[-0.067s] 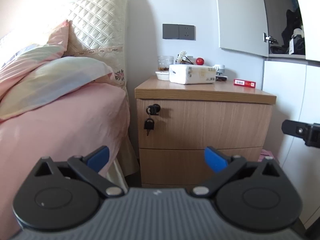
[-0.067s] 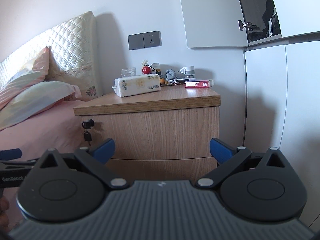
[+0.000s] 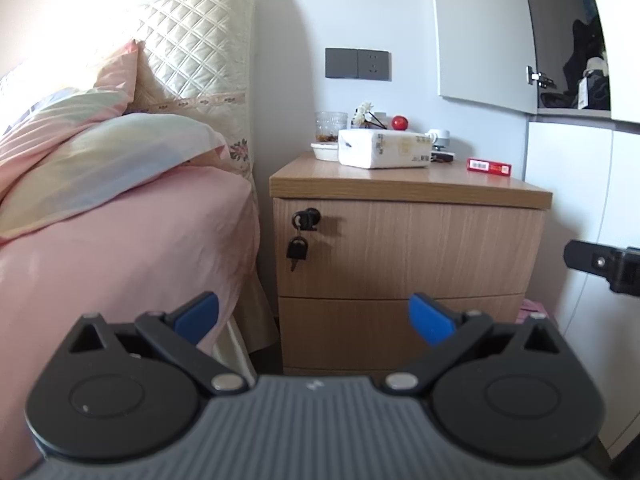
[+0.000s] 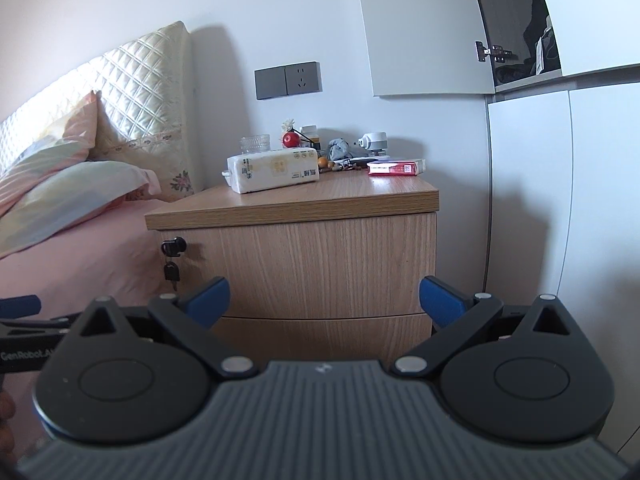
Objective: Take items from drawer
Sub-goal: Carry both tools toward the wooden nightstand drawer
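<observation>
The nightstand is faced in light wood-grain veneer with a matt, smooth finish, and its top gives a soft sheen. The tissue pack is wrapped in glossy plastic film. The headboard is covered in quilted, satiny cloth. The sheet is made of matt pink fabric. The gripper fingertips are shown in smooth blue plastic.

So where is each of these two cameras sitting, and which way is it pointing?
Left wrist: on the left hand-held gripper, facing the nightstand and bed; its open blue fingers show, plus the other gripper's tip at right.
Right wrist: on the right hand-held gripper, facing the nightstand from further right; open fingers show.
Both share the nightstand, tissue pack and red box.
</observation>
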### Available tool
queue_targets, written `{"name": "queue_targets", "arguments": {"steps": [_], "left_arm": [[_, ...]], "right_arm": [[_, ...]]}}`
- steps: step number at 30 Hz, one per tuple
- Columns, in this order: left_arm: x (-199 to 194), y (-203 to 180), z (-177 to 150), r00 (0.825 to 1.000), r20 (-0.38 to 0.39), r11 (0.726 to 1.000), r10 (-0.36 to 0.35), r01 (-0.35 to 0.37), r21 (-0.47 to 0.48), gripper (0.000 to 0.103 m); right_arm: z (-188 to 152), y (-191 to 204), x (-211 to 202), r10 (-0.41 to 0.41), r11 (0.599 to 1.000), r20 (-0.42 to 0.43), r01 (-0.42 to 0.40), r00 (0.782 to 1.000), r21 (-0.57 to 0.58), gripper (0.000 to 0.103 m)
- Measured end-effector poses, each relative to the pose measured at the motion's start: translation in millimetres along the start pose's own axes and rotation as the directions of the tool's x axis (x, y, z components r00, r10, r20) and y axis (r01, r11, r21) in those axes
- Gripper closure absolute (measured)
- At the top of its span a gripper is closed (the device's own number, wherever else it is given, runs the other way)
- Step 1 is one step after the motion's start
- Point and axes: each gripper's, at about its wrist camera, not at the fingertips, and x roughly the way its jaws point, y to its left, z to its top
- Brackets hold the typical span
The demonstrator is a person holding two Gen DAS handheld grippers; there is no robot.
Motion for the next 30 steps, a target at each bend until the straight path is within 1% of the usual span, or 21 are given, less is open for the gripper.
{"name": "queue_targets", "arguments": {"steps": [9,11,15,18,30], "left_arm": [[-2.0,-6.5,-2.1,1.0,-0.001,1.0,-0.007,0.007,0.01,0.0],[-1.9,-5.9,-2.6,1.0,0.003,1.0,-0.006,0.006,0.005,0.0],[-0.9,-1.6,-1.9,1.0,0.001,1.0,0.006,-0.006,-0.011,0.0],[-1.5,-2.0,-2.5,1.0,0.001,1.0,0.001,-0.001,-0.007,0.0],[-2.9,-2.2,-2.2,1.0,0.01,1.0,-0.001,0.001,0.0,0.0]], "right_arm": [[-4.5,2.3,-2.2,0.008,1.0,0.031,-0.009,0.999,0.027,0.0],[0.2,-5.7,-5.1,0.01,1.0,0.031,-0.011,0.999,0.029,0.0],[-1.1,-1.2,0.9,0.002,1.0,0.012,-0.002,1.0,0.02,0.0],[-2.2,1.5,0.6,0.007,1.0,0.008,-0.007,1.0,0.014,0.0],[-2.7,1.5,-2.6,0.008,1.0,0.009,-0.008,1.0,0.006,0.0]]}}
